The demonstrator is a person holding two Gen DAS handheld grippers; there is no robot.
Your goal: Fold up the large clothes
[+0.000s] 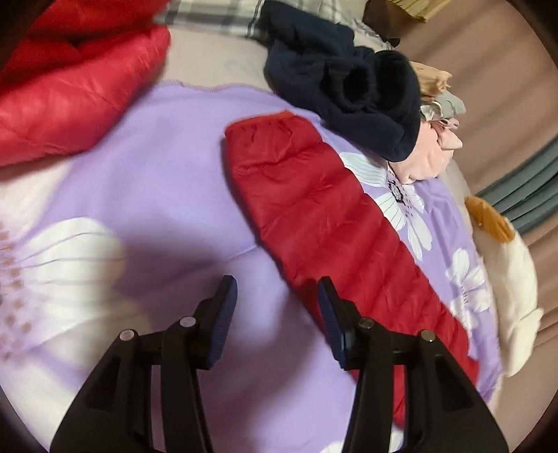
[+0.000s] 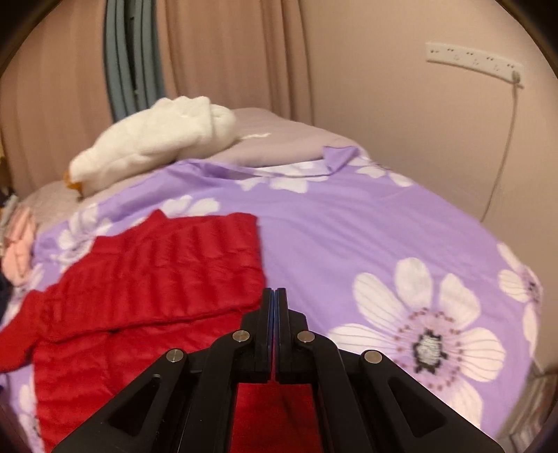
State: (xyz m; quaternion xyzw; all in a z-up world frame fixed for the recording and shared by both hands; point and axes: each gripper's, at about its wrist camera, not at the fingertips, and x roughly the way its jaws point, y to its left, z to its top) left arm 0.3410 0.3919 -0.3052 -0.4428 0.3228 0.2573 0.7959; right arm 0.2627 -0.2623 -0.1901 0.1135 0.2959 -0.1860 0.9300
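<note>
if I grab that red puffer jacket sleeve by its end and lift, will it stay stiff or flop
The red puffer jacket sleeve will likely flop: its quilted panels already crease where it lies on the purple floral sheet. It probably weighs little for its bulk, being puffy. Its glossy shell may slip between the pads of the open left gripper.

- We see a bed (image 2: 279, 139) spread with a purple sheet (image 2: 348, 226) printed with large white flowers, grey bedding showing beyond its far edge.
- A red quilted jacket (image 2: 146, 278) lies on the sheet; in the left wrist view one sleeve (image 1: 314, 216) stretches flat across it.
- A white plush toy (image 2: 157, 143) with an orange beak rests near the curtain side.
- We find a dark navy garment (image 1: 348, 97) heaped on pink and grey clothes (image 1: 432, 146) at the sheet's edge.
- A plaid pillow (image 1: 216, 14) lies at the far end.
</note>
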